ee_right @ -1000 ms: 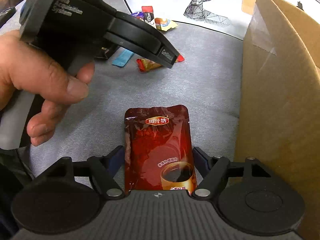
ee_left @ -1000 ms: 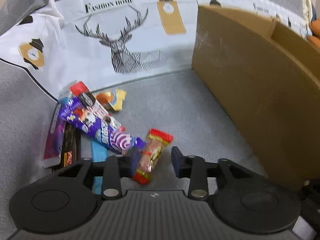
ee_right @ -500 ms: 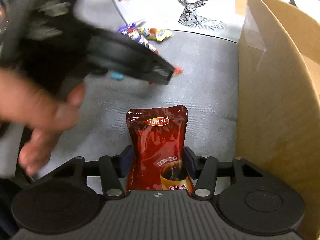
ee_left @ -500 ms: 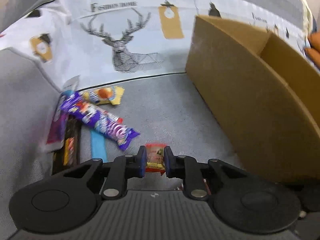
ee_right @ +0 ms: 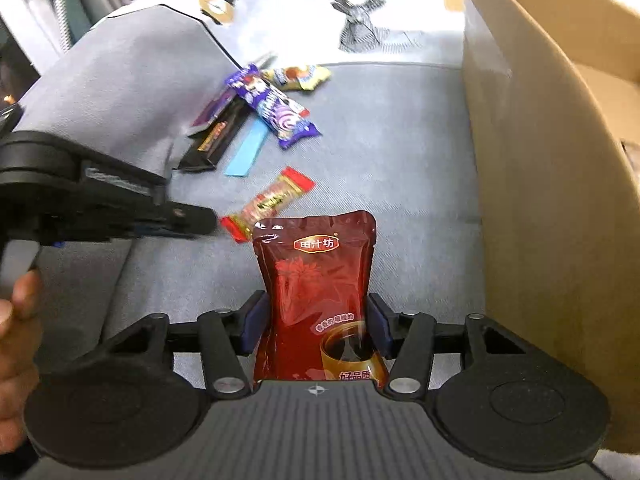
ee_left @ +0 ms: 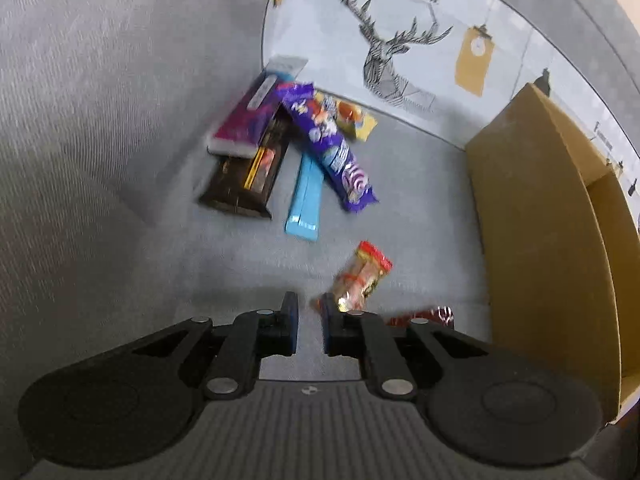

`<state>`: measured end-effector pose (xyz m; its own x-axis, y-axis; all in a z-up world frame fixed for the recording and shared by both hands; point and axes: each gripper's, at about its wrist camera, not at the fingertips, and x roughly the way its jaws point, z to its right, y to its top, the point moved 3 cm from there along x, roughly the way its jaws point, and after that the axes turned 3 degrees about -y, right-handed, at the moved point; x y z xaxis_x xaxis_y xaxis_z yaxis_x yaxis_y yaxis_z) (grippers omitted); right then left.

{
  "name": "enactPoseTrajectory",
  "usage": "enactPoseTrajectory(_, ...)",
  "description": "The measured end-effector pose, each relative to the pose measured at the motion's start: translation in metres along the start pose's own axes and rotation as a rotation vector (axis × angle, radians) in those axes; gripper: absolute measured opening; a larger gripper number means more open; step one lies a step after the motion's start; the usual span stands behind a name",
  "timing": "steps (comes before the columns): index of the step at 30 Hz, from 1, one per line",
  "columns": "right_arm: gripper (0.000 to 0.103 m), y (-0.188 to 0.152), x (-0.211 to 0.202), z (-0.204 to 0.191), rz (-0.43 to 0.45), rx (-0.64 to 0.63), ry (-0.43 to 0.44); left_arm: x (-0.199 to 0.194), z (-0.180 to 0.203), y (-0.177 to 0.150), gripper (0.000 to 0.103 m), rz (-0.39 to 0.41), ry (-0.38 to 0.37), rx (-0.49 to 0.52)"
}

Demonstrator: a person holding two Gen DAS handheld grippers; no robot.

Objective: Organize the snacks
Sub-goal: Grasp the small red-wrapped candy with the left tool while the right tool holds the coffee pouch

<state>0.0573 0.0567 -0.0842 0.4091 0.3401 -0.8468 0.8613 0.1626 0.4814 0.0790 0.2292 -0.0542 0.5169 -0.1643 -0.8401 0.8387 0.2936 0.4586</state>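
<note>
Surface: grey woven fabric (ee_left: 400, 184), looks like a sofa seat, w/ a grey padded side rising at 9 o'clock in both views. At 12 o'clock a white printed cloth (ee_left: 404, 20) w/ a line-drawn deer head & yellow tags. Cardboard box (ee_left: 532, 232) stands at 3 o'clock, open top, plain brown walls; same box fills the 3 o'clock side of the right wrist view.

Snack pile (ee_left: 296, 140) at 11 o'clock of left view: purple wrapper on top, dark bar, blue flat stick, magenta pack, yellow pack behind, all overlapping.

Left gripper (ee_left: 308, 312): fingers nearly closed, narrow gap, nothing between them. Red-gold candy (ee_left: 362, 276) lies on the fabric just past the tip, at 1 o'clock of it; touching or not, can't tell. In right view the candy (ee_right: 272, 200) sits diagonal, left gripper's tip just beside its lower end.

Right gripper (ee_right: 316, 324): pads pressed on both sides of a dark red pouch (ee_right: 320, 276), pouch upright, top edge pointing to 12 o'clock. A hand (ee_right: 16, 328) shows at 9 o'clock.

Vs earlier: half a sec ago the candy was pinched in the left fingers; now it's out & on the seat. Left view has rolled, pile now nearer 12. Left jaws have just been closing, empty. Right jaws closed onto the pouch, then eased a bit wider, pouch between them.
</note>
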Motion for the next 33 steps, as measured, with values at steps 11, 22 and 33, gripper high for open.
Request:
enactPoseTrajectory(11,0.068,-0.003,0.002,-0.004,-0.015,-0.047,0.003,0.038,0.040,0.004,0.038,-0.005,0.051,0.229)
enactPoseTrajectory(22,0.068,-0.001,0.006,-0.005,-0.017,-0.059,-0.004,0.059,0.050,0.004,0.043,-0.035,0.094,0.310)
enactPoseTrajectory(33,0.068,-0.002,0.005,-0.007,-0.009,-0.071,-0.015,0.059,0.053,0.002,0.042,-0.036,0.105,0.334)
